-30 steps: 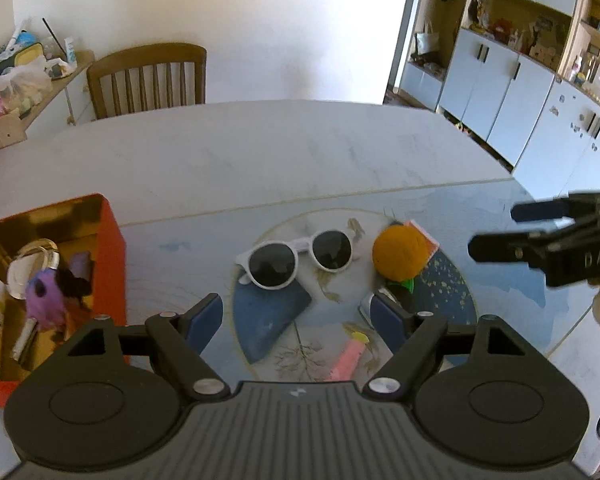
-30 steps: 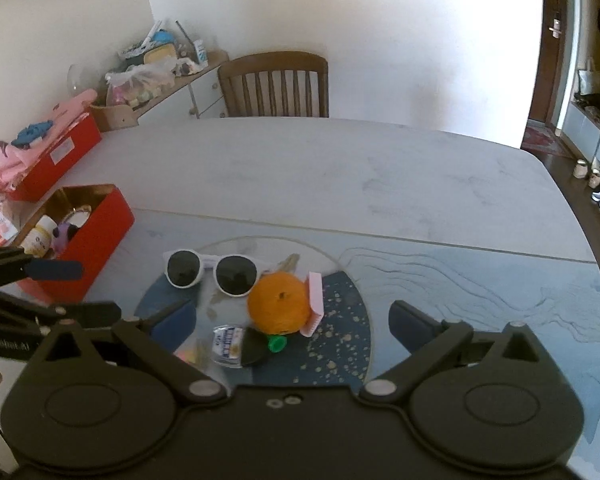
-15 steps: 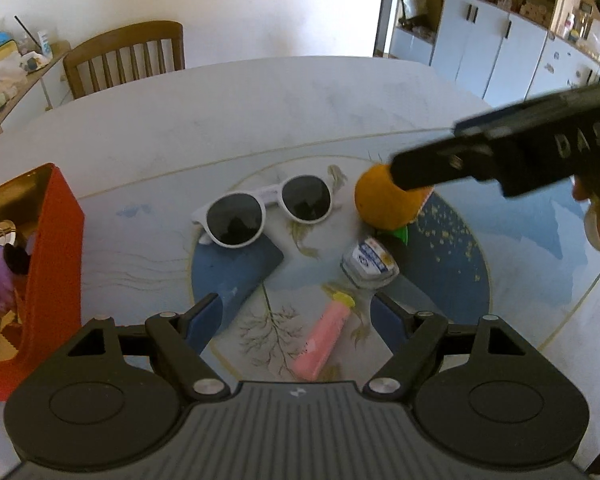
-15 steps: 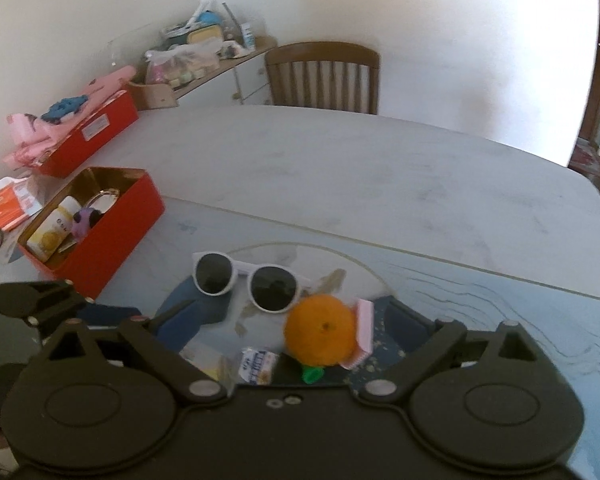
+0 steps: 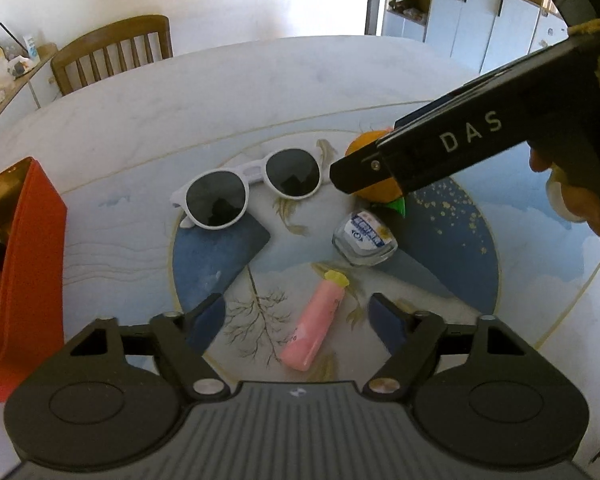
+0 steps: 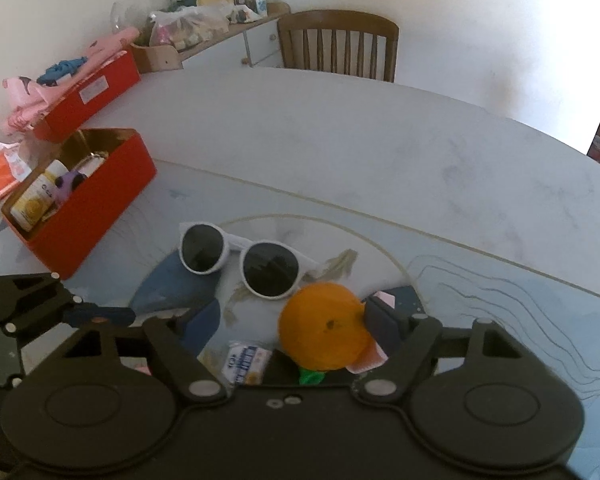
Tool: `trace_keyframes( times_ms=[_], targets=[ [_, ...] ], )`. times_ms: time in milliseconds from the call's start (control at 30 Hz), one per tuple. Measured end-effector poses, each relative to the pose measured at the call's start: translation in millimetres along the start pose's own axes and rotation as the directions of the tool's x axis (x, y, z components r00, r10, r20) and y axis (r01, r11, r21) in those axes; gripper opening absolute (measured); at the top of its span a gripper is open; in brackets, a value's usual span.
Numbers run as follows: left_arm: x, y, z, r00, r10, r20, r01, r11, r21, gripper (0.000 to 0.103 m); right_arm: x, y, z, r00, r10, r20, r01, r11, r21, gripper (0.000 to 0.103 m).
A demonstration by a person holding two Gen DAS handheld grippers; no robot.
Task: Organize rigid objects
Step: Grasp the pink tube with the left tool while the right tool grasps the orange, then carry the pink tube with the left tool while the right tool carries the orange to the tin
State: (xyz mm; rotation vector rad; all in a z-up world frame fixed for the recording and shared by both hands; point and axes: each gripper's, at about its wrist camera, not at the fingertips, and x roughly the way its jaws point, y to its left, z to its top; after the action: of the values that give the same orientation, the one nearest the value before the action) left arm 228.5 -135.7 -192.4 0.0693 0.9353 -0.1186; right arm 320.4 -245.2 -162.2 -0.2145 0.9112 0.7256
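White sunglasses (image 5: pixel 252 190) (image 6: pixel 242 258), an orange (image 6: pixel 324 332) (image 5: pixel 374 196), a small glass jar (image 5: pixel 364 238) (image 6: pixel 246 362) and a pink tube (image 5: pixel 314 326) lie on the round patterned mat (image 5: pixel 452 264). My left gripper (image 5: pixel 300 320) is open, the pink tube between its fingers. My right gripper (image 6: pixel 290 326) is open above the orange, which sits between its fingers; it shows in the left wrist view (image 5: pixel 440 148) over the orange. A red tin box (image 6: pixel 88 200) (image 5: pixel 28 260) holds several items at the left.
A second red box (image 6: pixel 88 96) with pink cloth stands at the far left. A wooden chair (image 6: pixel 338 44) is at the table's far side. A cluttered shelf (image 6: pixel 204 20) runs along the wall. A pink card (image 6: pixel 370 356) lies beside the orange.
Both grippers have moved forward and down toward the mat. The right gripper has come over the orange; the left has closed in on the pink tube. The objects have not moved.
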Motion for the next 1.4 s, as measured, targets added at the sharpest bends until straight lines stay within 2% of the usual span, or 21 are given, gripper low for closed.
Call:
trace_keyframes(
  times_ms=[33,233,300,400,500,667,967,1400],
  targets=[
    [1,0,0,1.0,0.004,-0.006,-0.004,1.0,0.002,0.066,2,-1,-1,1.0,-0.007,-0.005,0.007,1.0,-0.002,0.076],
    [4,-2,-2,1.0,0.001,-0.004,-0.001,1.0,0.018,0.05,11,-8,-6,0.999,-0.028,-0.035,0.028,1.0,0.005,0.068],
    [2,-6,-2,1.0,-0.006,0.001,0.006,0.999,0.033,0.035,12,-10,-7,0.999,-0.037,-0.039,0.037,0.999,0.007,0.063],
    [1,-10,-3,1.0,-0.011,-0.001,0.011,0.999,0.049,0.03,13,-12,-8,0.998,-0.037,-0.044,0.038,0.999,0.018,0.056],
    [-1,-14,-4,1.0,-0.025,-0.005,0.026,0.998,0.061,0.016,11,-11,-9,0.999,-0.038,-0.039,0.038,0.999,0.018,0.054],
    [-3,-15,-4,1.0,-0.028,-0.011,0.029,0.998,0.056,0.015,7,-8,-10,0.997,-0.064,-0.033,0.065,0.998,0.027,0.053],
    [-12,3,-1,1.0,-0.015,-0.01,0.015,1.0,-0.023,0.015,-20,-3,-15,0.999,-0.045,-0.001,0.045,0.997,0.07,0.053],
    [-61,37,12,0.998,0.022,0.063,-0.013,0.989,-0.149,0.015,-63,27,-5,0.997,-0.008,0.07,0.002,0.997,0.083,0.053]
  ],
)
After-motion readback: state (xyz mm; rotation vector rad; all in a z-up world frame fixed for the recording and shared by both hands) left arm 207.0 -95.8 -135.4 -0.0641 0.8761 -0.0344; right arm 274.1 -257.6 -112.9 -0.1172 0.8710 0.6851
